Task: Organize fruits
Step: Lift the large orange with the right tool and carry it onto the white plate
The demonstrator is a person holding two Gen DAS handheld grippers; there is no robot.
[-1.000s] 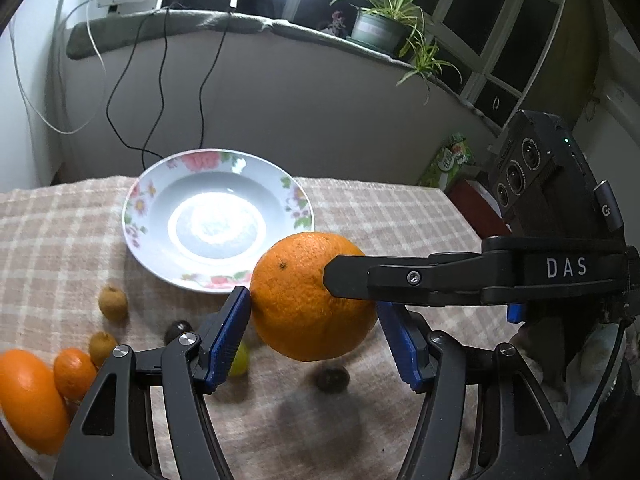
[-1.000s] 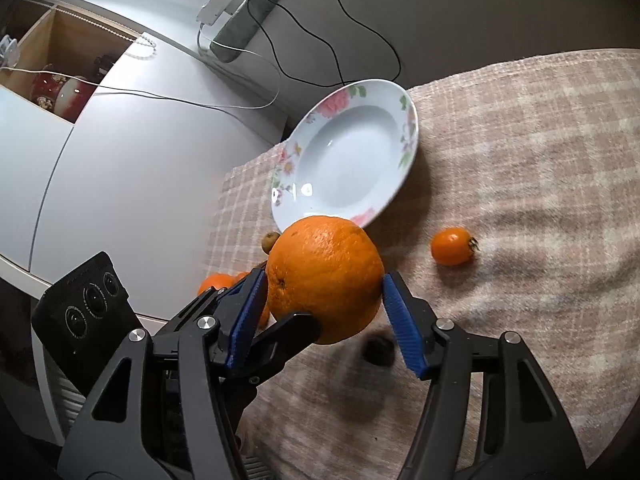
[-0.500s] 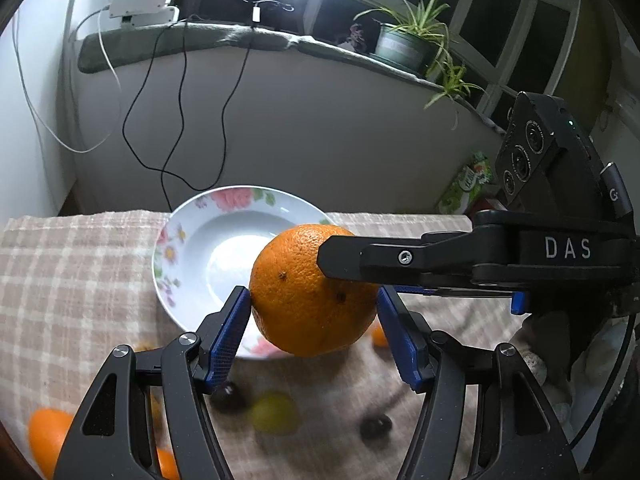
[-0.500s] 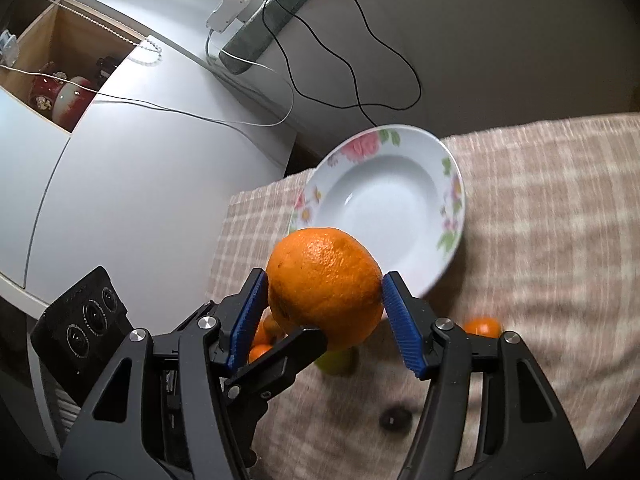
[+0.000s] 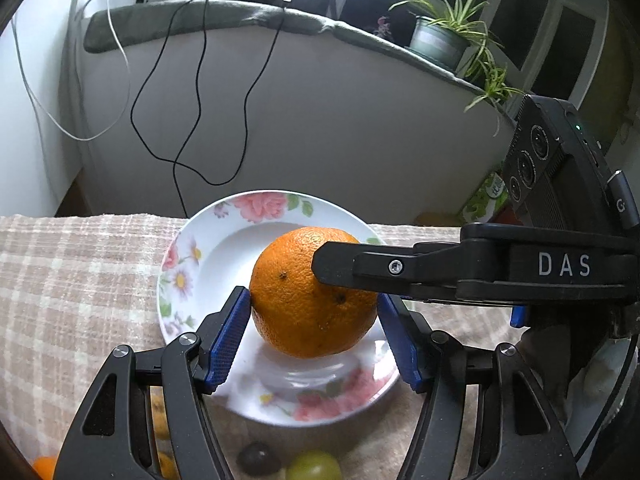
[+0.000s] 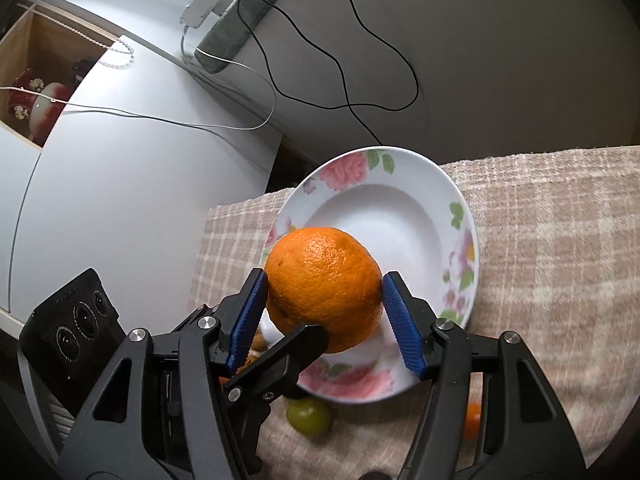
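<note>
The checked cloth covers the surface, with the floral plate on it. Both the left gripper and right gripper clench one large orange above the plate; earlier it hung before the plate. "DAS" shows on the right gripper's arm. A green fruit lies near the plate's rim.

A lived-in home: potted plants on the window ledge at one o'clock, a floral plate on a checked cloth, and cables hanging down the wall.
</note>
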